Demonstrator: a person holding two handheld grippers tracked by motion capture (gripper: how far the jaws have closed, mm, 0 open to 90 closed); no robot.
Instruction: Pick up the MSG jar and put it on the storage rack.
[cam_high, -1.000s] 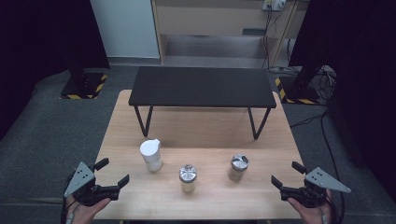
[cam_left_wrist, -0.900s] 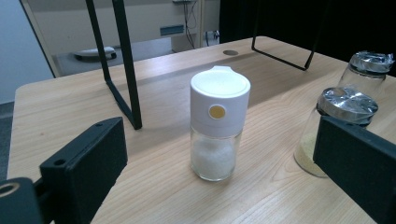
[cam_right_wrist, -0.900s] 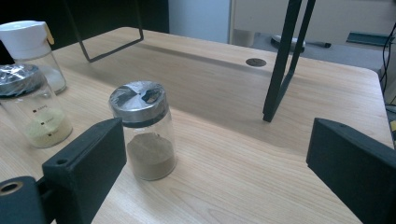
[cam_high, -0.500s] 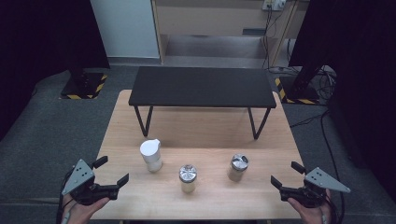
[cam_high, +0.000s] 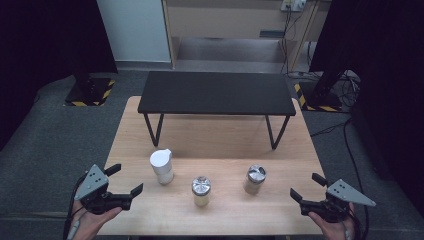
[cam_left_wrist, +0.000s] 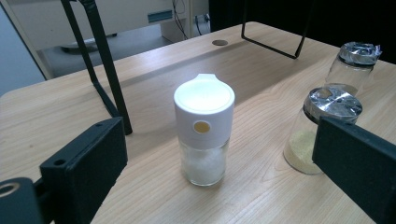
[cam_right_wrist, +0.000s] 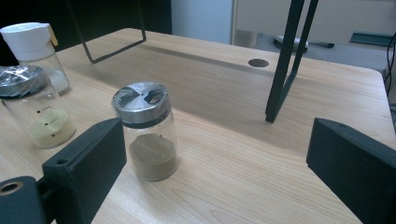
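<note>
Three jars stand in a row on the wooden table (cam_high: 220, 135). At the left is a white-capped jar (cam_high: 162, 166) (cam_left_wrist: 204, 128) (cam_right_wrist: 36, 50) of white grains. In the middle a metal-lidded jar (cam_high: 201, 191) (cam_left_wrist: 322, 128) (cam_right_wrist: 32, 112) holds yellow powder. A second metal-lidded jar (cam_high: 255, 179) (cam_right_wrist: 147, 130) (cam_left_wrist: 353, 65) with brown powder stands at the right. My left gripper (cam_high: 124, 181) (cam_left_wrist: 217, 179) is open at the front left, facing the white-capped jar from a short way off. My right gripper (cam_high: 307, 186) (cam_right_wrist: 217, 172) is open at the front right, apart from the brown-powder jar.
A low black bench (cam_high: 217, 93) on thin metal legs stands across the far half of the table. Bare wood lies under it and in front of the jars. Grey floor surrounds the table, with cabinets beyond.
The left gripper has shifted slightly. The jars and the right gripper have not moved.
</note>
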